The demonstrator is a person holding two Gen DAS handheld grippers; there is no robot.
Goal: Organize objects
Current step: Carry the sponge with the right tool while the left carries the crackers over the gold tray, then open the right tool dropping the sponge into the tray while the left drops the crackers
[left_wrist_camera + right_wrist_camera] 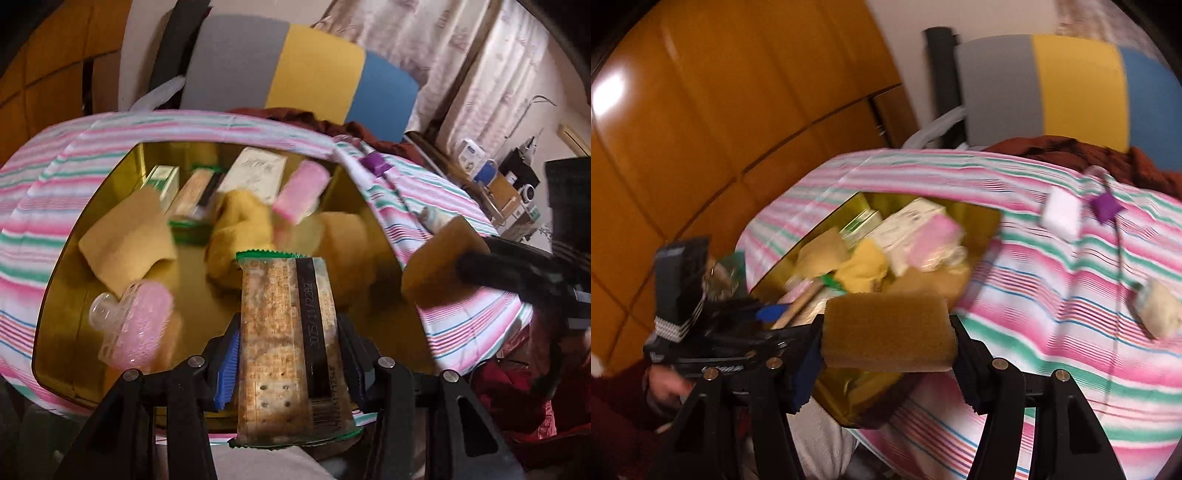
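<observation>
Holding cracker pack (pixel 291 343) in left tool (pixel 288 354), long axis pointing into gold tray (pixel 373 206); right tool (pixel 886 339) clamps sponge (pixel 886 328) at tray's near-right edge.

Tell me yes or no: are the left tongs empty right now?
No: the left tongs are shut on a cracker packet, held over the gold tray.
</observation>
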